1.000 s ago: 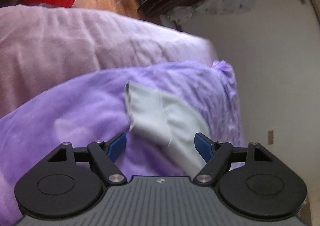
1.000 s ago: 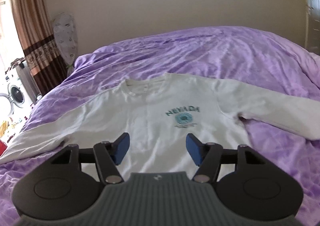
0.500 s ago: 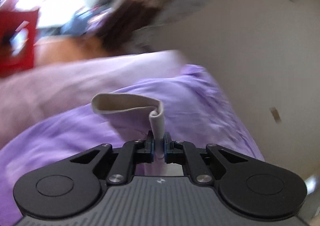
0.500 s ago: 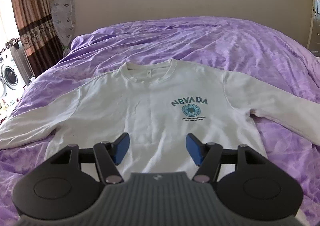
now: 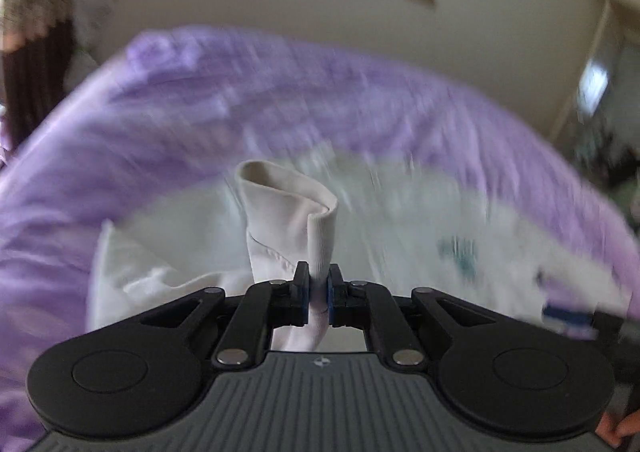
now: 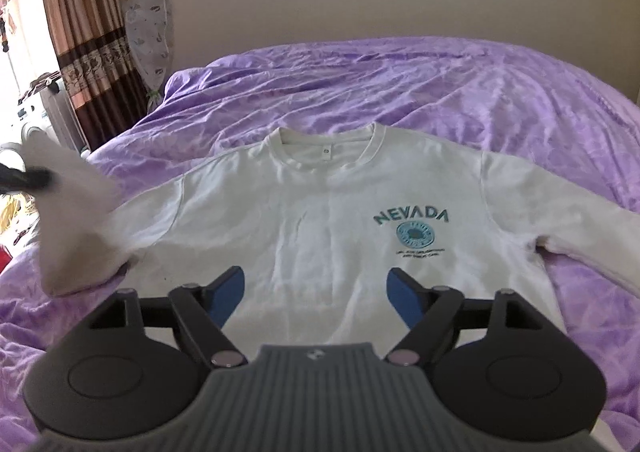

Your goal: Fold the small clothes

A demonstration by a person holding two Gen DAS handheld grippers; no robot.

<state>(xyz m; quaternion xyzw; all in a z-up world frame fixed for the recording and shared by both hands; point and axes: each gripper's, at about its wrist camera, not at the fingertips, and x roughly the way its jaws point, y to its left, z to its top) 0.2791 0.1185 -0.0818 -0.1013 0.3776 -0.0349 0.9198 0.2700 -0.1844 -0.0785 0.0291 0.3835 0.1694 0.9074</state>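
A white sweatshirt (image 6: 320, 212) printed NEVADA lies face up and spread flat on the purple bed (image 6: 460, 92), collar toward the far edge by the wall, hem toward the near edge, laid out so the sleeves can be folded inward. The left gripper (image 5: 318, 294) has its jaws closed tight on the sleeve cuff (image 5: 316, 236), which stands up in a curl above them; the lifted sleeve shows blurred over the bed's left edge in the right wrist view, probably mid-swing toward the chest. The right gripper (image 6: 316, 292) hovers above the hem with jaws spread wide, gripping nothing, the sweatshirt's body directly ahead of and beneath them.
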